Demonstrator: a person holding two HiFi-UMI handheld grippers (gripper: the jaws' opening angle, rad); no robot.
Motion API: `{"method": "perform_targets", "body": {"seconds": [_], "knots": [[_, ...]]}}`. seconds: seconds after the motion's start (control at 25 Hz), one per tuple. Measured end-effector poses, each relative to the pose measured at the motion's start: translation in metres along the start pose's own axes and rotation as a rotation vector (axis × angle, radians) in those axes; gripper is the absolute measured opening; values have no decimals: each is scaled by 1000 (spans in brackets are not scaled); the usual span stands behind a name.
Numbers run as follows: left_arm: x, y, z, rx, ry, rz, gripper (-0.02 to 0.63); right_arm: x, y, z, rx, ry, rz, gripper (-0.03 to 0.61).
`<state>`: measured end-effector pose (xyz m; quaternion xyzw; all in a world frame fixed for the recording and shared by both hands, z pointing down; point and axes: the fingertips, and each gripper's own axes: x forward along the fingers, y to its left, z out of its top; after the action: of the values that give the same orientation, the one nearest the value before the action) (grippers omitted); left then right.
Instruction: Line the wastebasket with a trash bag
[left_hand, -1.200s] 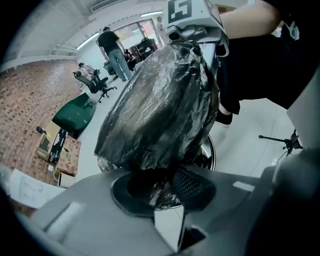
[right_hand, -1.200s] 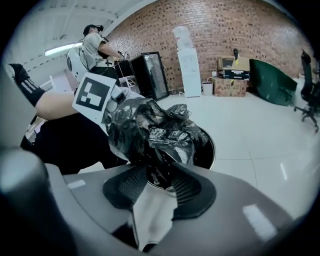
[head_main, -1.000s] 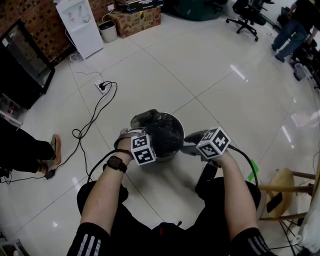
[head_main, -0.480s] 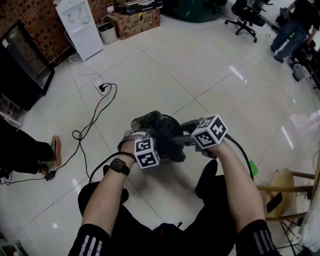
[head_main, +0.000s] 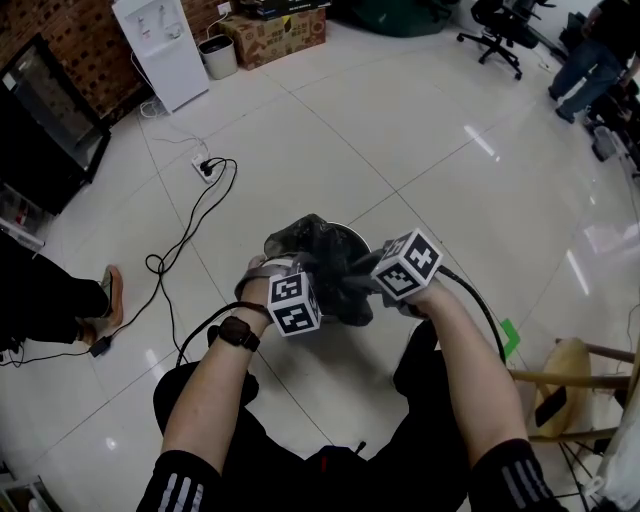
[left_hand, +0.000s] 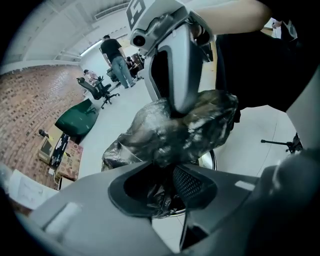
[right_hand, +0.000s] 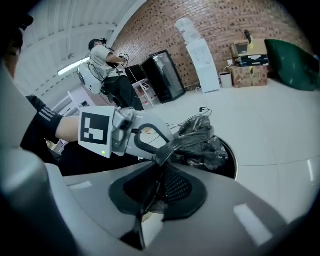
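A round metal wastebasket (head_main: 352, 233) stands on the tiled floor between my knees, with a crumpled black trash bag (head_main: 325, 255) bunched over its mouth. My left gripper (head_main: 303, 272) reaches in from the near left. Bag film fills the gap at its tips (left_hand: 167, 189), and its jaws are opening while the pads still bear on the film. My right gripper (head_main: 368, 282) comes from the near right, its jaws closing on a fold of the bag (right_hand: 159, 186). In the right gripper view the left gripper (right_hand: 163, 152) pulls the bag (right_hand: 200, 145) taut above the basket rim (right_hand: 233, 161).
A black cable and power strip (head_main: 205, 170) lie on the floor at the far left, beside a person's sandalled foot (head_main: 110, 298). A wooden stool (head_main: 570, 378) stands near right. A water dispenser (head_main: 160, 50), a cardboard box (head_main: 270, 35) and an office chair (head_main: 500, 25) line the far side.
The right gripper has moved left from beside the basket onto the bag and its jaws have closed. The bag is bunched higher over the rim. The left gripper has hardly moved.
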<state>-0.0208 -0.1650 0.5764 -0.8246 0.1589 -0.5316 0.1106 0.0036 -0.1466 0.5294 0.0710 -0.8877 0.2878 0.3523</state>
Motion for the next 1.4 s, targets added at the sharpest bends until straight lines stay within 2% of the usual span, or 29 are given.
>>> {"method": "perform_targets", "body": {"seconds": [0.04, 0.08, 0.44, 0.72, 0.92, 1.16, 1.4], "knots": [[1, -3, -3, 9, 10, -10, 114, -2, -7, -2, 5, 3, -28, 21], [1, -6, -6, 16, 21, -22, 115, -5, -14, -5, 12, 5, -54, 8], [-12, -23, -29, 49, 63, -72, 105, -38, -69, -16, 65, -12, -271, 6], [-39, -34, -36, 46, 22, -137, 76, -56, -98, -24, 118, -12, -376, 7], [-55, -55, -41, 32, -4, -240, 66, -56, -110, -43, 148, 45, -411, 7], [-47, -87, -56, 59, 51, -357, 77, -44, -122, -65, 183, 89, -429, 6], [-28, -112, -70, 63, 110, -417, 97, -33, -137, -84, 238, 76, -445, 6]]}}
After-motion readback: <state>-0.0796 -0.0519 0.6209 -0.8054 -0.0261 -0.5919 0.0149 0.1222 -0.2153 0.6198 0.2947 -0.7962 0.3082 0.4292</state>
